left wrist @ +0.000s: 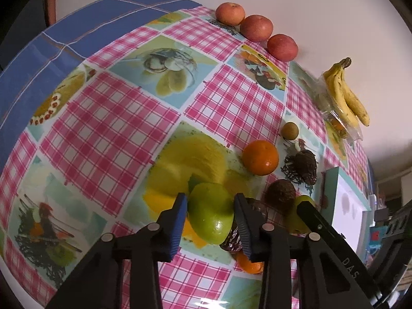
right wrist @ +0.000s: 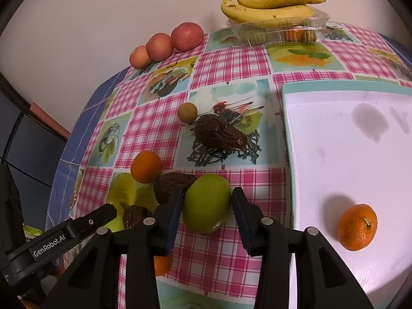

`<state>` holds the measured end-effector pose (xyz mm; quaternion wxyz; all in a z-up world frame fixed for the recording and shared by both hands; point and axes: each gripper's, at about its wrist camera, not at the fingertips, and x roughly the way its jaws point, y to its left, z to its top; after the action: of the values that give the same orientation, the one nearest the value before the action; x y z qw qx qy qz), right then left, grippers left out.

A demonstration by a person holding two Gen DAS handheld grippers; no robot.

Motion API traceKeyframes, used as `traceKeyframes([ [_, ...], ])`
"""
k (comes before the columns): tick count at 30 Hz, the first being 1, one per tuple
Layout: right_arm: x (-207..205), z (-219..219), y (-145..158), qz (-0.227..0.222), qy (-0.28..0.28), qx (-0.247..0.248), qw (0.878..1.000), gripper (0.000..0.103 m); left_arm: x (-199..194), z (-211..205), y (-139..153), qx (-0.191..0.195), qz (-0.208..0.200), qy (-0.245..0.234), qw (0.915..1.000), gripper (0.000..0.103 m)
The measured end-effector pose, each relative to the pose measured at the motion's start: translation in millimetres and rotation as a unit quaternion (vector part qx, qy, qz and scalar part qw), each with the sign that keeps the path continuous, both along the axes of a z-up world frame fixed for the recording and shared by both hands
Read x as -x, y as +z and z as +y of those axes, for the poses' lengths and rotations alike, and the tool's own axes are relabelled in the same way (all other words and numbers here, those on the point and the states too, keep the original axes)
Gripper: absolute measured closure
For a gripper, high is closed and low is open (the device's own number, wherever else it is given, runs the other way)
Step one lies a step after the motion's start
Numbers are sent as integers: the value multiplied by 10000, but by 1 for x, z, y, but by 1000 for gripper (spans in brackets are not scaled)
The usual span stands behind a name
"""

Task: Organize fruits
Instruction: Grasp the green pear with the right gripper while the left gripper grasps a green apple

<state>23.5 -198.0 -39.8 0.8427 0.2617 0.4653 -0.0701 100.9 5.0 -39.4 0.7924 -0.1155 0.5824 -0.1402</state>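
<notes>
A: We see the white board (right wrist: 347, 159) at three o'clock on the tablecloth (right wrist: 231, 77), a mandarin (right wrist: 357, 227) on it.

B: Our left gripper (left wrist: 209, 212) grasps a green apple (left wrist: 210, 212); our right gripper (right wrist: 207, 203) clenches another green apple (right wrist: 207, 203), avocado (right wrist: 171, 185) touching at ten o'clock.

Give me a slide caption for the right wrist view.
Right gripper closed on a green apple beside the white tray, which holds one orange.
</notes>
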Motion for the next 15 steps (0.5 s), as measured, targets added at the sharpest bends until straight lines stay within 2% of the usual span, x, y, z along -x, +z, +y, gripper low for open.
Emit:
traceKeyframes([
  [15, 2, 0, -2, 12, -54, -93, 9999, 61, 2, 5, 4, -30, 27, 203, 9998, 64],
])
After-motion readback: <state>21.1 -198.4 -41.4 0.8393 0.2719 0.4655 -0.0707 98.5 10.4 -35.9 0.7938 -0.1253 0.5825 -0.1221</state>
